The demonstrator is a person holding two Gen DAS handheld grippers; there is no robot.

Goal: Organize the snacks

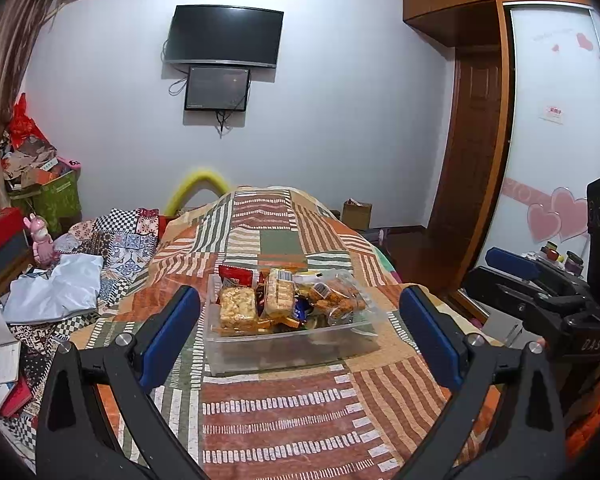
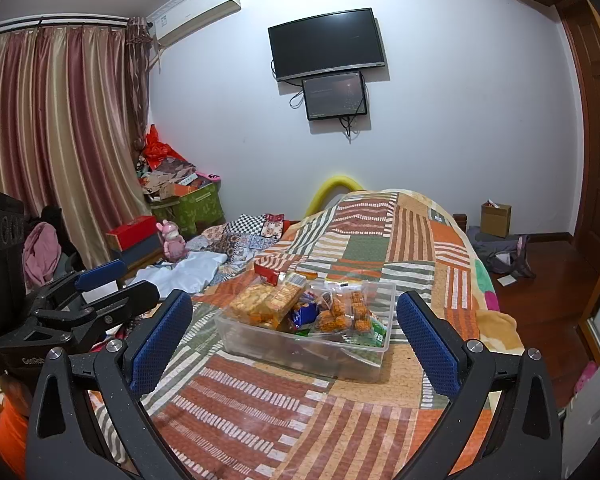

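A clear plastic box [image 1: 288, 354] stands on the patchwork bedspread [image 1: 284, 420], filled with several wrapped snacks: yellow biscuit packs [image 1: 238, 308], a red packet [image 1: 236, 273] and a bag of orange crackers [image 1: 338, 300]. The box also shows in the right wrist view [image 2: 300, 354], with its snacks [image 2: 336, 314]. My left gripper [image 1: 300, 336] is open and empty, its blue pads either side of the box, held short of it. My right gripper [image 2: 296, 340] is open and empty, likewise short of the box. Each gripper shows at the edge of the other's view [image 1: 540, 284] [image 2: 100, 292].
Clothes and patterned cloths [image 1: 100, 264] lie on the left of the bed, with a pink rabbit figure [image 1: 42, 240] and stacked boxes [image 1: 4, 236] beyond. A wardrobe [image 1: 556, 120] stands right. A television [image 1: 224, 36] hangs on the far wall. A cardboard box [image 2: 495, 220] sits on the floor.
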